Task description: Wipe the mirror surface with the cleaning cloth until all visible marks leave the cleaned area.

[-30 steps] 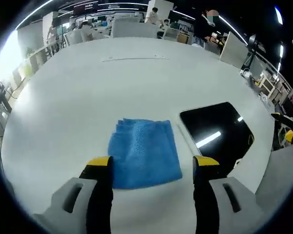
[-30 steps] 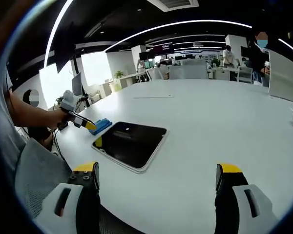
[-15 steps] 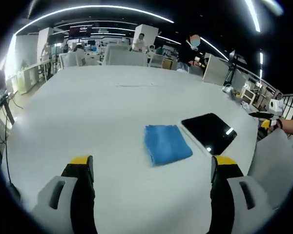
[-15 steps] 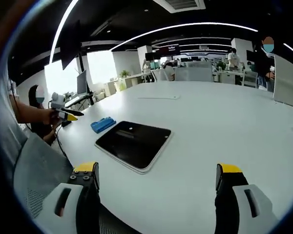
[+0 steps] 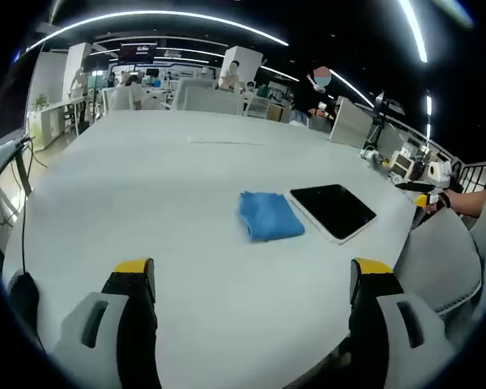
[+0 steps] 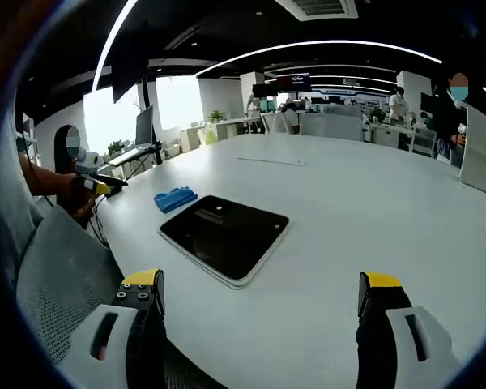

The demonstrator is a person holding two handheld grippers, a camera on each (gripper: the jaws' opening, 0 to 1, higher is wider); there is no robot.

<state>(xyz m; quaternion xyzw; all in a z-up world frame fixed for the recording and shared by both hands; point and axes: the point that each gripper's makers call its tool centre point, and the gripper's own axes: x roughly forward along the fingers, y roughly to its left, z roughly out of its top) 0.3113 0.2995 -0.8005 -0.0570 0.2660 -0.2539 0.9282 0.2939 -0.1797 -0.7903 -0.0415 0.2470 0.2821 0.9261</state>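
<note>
A folded blue cleaning cloth (image 5: 269,215) lies on the white table (image 5: 146,194), just left of a dark mirror (image 5: 333,210) in a white frame. My left gripper (image 5: 247,279) is open and empty, held well back from the cloth. In the right gripper view the mirror (image 6: 224,234) lies flat ahead, with the cloth (image 6: 175,198) beyond its far left corner. My right gripper (image 6: 262,292) is open and empty near the table's edge. The left gripper (image 6: 95,185) shows at the far left of that view, in a hand. The right gripper (image 5: 424,198) appears at the right edge of the left gripper view.
A grey chair back (image 6: 61,275) stands at the lower left of the right gripper view, and another chair back (image 5: 437,251) sits right of the mirror in the left gripper view. Desks, chairs and people (image 5: 314,89) fill the room behind the table.
The left gripper has drawn back from the cloth and off the table, leaving the cloth lying beside the mirror. The right gripper has stayed nearly in place.
</note>
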